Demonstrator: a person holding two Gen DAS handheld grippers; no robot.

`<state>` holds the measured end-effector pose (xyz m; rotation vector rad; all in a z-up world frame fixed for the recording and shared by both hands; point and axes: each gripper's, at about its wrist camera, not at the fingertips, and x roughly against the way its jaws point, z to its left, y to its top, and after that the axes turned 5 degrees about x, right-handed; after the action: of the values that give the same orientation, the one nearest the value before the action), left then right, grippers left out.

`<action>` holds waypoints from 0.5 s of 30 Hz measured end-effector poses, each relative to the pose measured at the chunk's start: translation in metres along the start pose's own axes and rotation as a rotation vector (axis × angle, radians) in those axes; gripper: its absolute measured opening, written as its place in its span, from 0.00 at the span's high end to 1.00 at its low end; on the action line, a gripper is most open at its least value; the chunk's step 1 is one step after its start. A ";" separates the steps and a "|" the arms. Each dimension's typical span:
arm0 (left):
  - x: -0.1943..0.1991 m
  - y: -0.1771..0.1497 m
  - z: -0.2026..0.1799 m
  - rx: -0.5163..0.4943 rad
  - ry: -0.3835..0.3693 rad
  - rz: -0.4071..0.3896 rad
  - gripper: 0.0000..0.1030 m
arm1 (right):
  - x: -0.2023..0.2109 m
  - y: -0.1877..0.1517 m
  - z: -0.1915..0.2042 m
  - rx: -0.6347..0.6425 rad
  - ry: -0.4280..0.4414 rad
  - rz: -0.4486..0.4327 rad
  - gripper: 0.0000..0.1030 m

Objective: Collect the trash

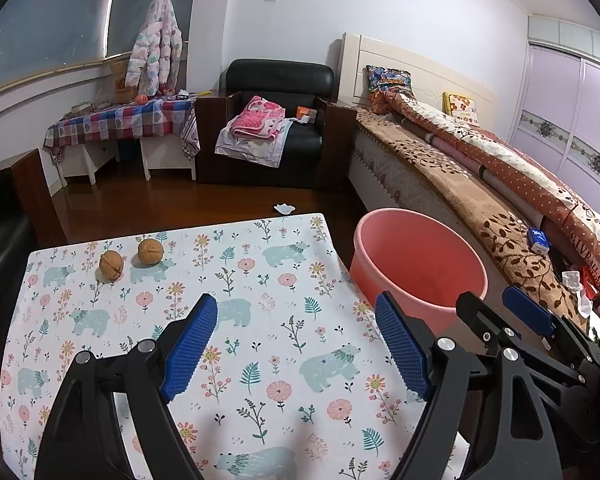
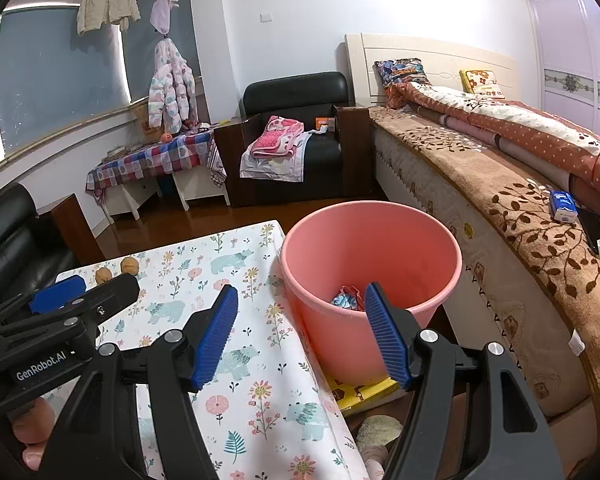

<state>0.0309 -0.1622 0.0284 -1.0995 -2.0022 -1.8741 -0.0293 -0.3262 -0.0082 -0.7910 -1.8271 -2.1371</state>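
Observation:
A pink bucket (image 1: 418, 264) stands on the floor at the right edge of a table with a floral bear cloth (image 1: 260, 280); it also shows in the right wrist view (image 2: 370, 268). A crumpled wrapper (image 2: 346, 298) lies inside it. Two walnuts (image 1: 130, 259) sit at the table's far left; they show small in the right wrist view (image 2: 116, 269). My left gripper (image 1: 296, 320) is open and empty over the table. My right gripper (image 2: 300, 312) is open and empty above the bucket's near rim, and appears in the left wrist view (image 1: 496, 312).
A bed (image 2: 520, 184) with blankets runs along the right, a blue tissue pack (image 2: 563, 205) on it. A black armchair (image 1: 276, 120) with clothes and a checkered side table (image 1: 120, 120) stand at the back. A white scrap (image 1: 285, 208) lies on the floor. A yellow box (image 2: 364, 390) lies under the bucket.

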 end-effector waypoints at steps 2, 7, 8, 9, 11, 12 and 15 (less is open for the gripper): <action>0.000 0.000 0.001 0.001 0.000 0.000 0.23 | 0.000 0.000 0.000 0.001 0.000 0.000 0.36; -0.001 -0.002 0.003 0.003 0.001 0.000 0.23 | -0.001 0.000 0.001 0.002 -0.001 0.001 0.36; -0.001 -0.003 0.004 0.003 0.000 0.001 0.23 | -0.001 0.000 0.001 0.001 -0.001 0.001 0.36; -0.001 -0.003 0.004 0.002 0.000 0.002 0.23 | -0.001 0.000 0.001 0.002 -0.001 0.001 0.36; -0.002 -0.003 0.004 0.003 0.000 0.002 0.23 | -0.001 0.000 0.001 0.003 -0.001 0.001 0.36; -0.002 -0.004 0.005 0.003 -0.001 0.004 0.23 | -0.001 0.000 0.001 0.003 -0.002 0.001 0.36; -0.003 -0.005 0.007 0.004 0.000 0.005 0.23 | -0.001 -0.001 0.001 0.004 -0.001 0.002 0.35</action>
<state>0.0323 -0.1566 0.0209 -1.1029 -2.0003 -1.8662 -0.0283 -0.3249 -0.0091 -0.7929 -1.8291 -2.1319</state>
